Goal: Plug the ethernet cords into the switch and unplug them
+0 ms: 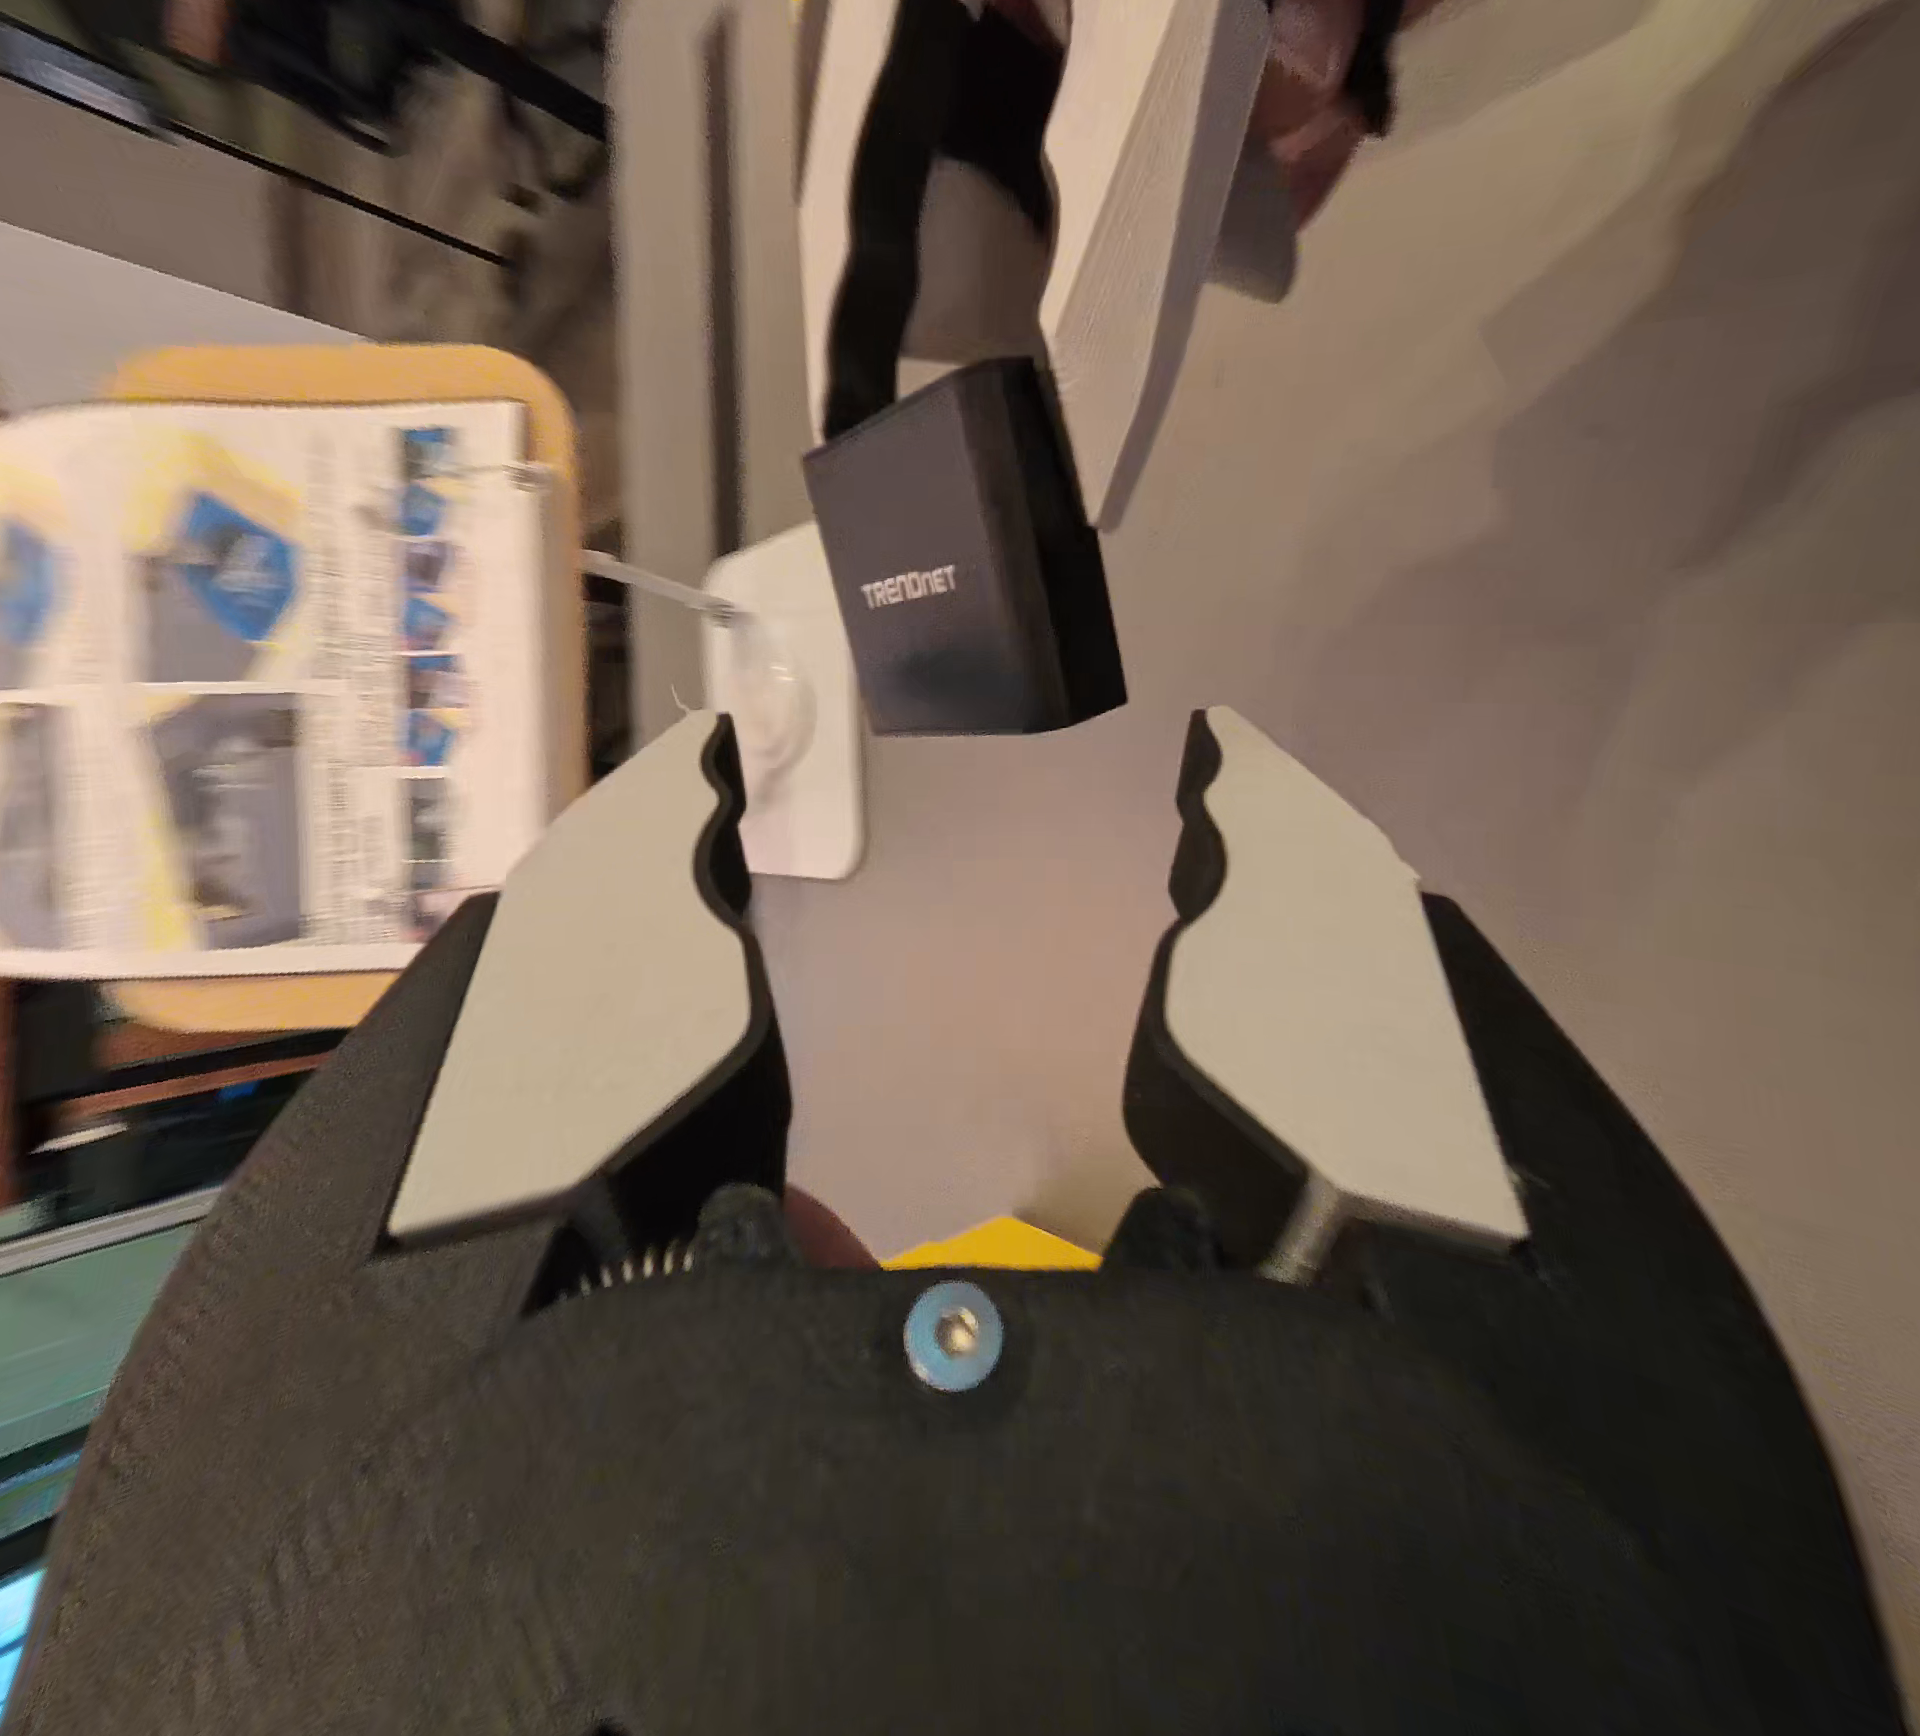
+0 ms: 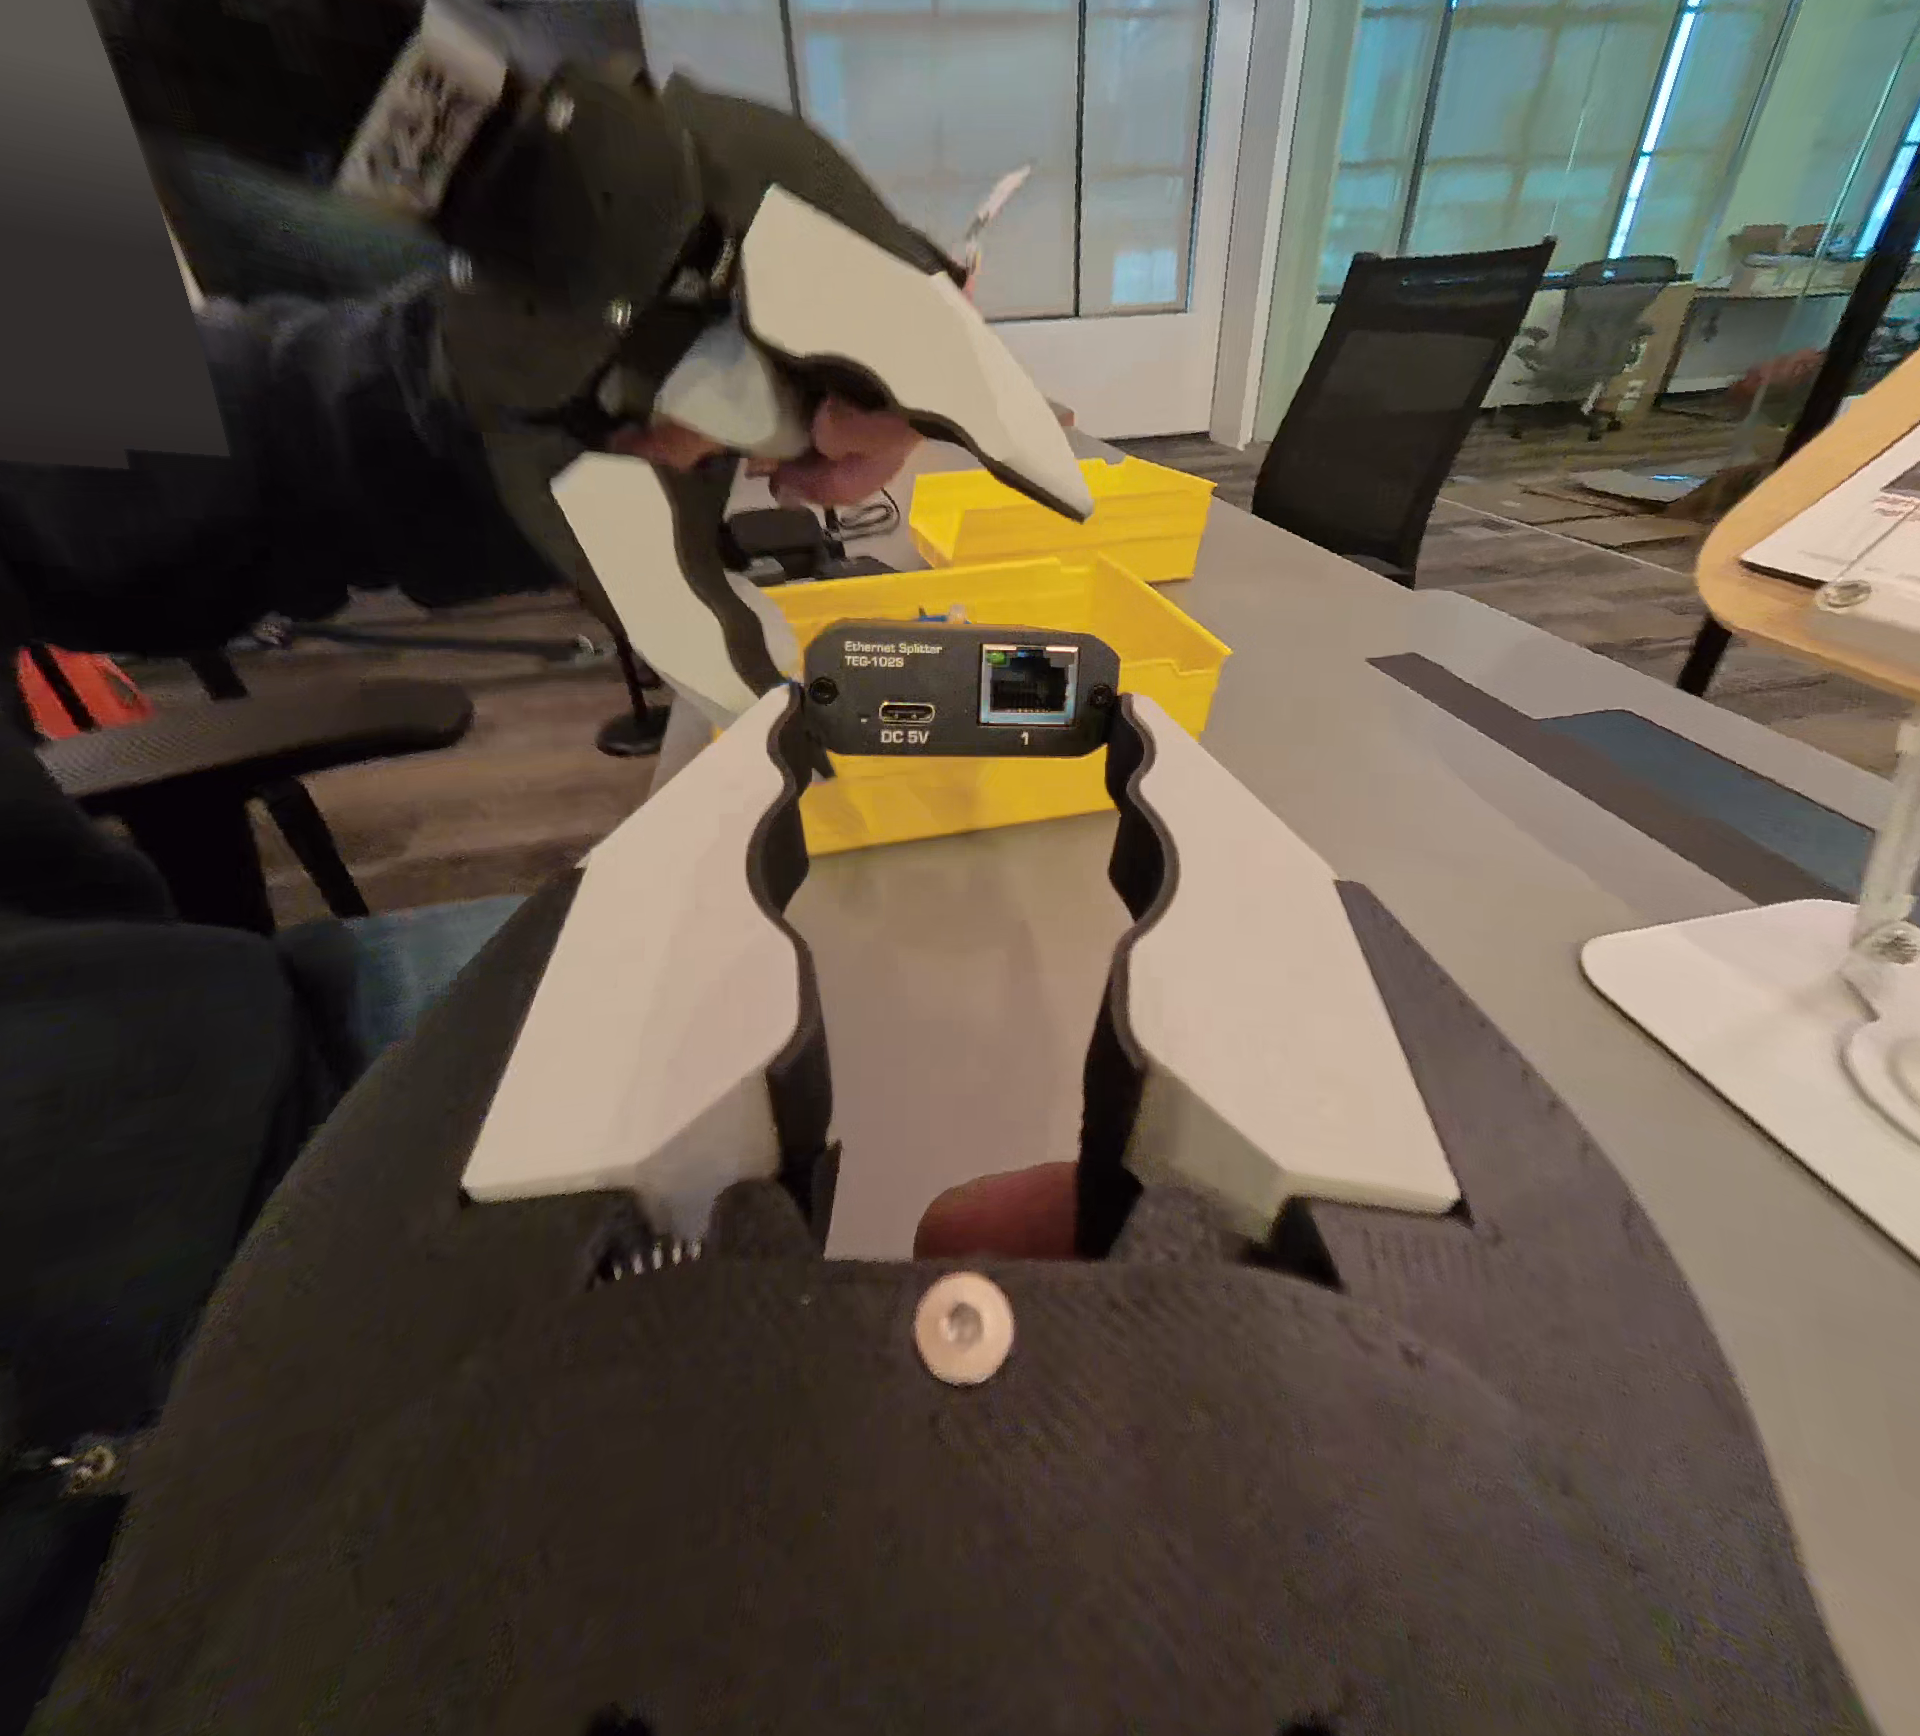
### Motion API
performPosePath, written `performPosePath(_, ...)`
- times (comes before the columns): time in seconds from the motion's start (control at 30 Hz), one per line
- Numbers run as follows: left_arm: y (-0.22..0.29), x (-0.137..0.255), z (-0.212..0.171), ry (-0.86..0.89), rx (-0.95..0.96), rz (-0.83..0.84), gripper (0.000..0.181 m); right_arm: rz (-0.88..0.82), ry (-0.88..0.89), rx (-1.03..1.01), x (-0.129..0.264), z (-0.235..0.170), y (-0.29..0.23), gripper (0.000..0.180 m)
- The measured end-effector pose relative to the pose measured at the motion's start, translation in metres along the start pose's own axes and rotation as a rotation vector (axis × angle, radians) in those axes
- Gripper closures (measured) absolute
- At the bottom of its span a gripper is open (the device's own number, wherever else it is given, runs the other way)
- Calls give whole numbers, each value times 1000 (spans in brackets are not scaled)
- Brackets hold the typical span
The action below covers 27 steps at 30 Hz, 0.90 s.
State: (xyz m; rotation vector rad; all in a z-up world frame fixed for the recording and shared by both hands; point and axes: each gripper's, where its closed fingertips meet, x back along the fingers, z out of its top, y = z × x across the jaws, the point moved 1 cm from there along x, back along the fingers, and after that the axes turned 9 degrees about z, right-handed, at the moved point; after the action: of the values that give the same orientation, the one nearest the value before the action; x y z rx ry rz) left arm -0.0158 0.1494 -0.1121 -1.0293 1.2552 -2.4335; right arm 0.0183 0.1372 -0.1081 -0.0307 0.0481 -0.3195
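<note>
The switch (image 2: 961, 689) is a small black box with one network port and a small power port on the face towards me; no cord is in either. My right gripper (image 2: 956, 712) is shut on its two sides and holds it above the grey table (image 2: 1403, 803). In the left wrist view the switch (image 1: 956, 554) hangs between the right gripper's white fingers (image 1: 1153, 232). My left gripper (image 1: 956, 728) is open and empty just short of the switch. It also shows in the right wrist view (image 2: 920, 595), above and left of the switch, blurred. No ethernet cord shows clearly.
Two yellow bins (image 2: 1164, 637) (image 2: 1143, 502) stand on the table behind the switch. A white stand base (image 2: 1714, 1011) sits at the right, under a wooden board with papers (image 2: 1818, 543). A black chair (image 2: 1392, 398) stands beyond the table.
</note>
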Motion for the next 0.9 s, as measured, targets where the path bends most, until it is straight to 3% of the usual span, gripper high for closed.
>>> performPosePath(0.07,-3,-1,5,37,-67,141,112,19,28,-33,1,1,-2,123)
performPosePath(0.2,7,-6,14,91,-184,250,142,58,47,-79,-1,1,-9,123)
performPosePath(0.37,4,-4,18,138,-260,334,155,84,50,-136,2,-2,-10,123)
performPosePath(0.6,6,2,26,184,-345,350,157,143,44,-162,-2,-1,-15,111)
performPosePath(0.67,5,1,26,172,-360,368,157,158,57,-160,-4,-1,-17,120)
performPosePath(0.9,5,1,27,191,-350,384,157,159,81,-166,-2,1,-18,120)
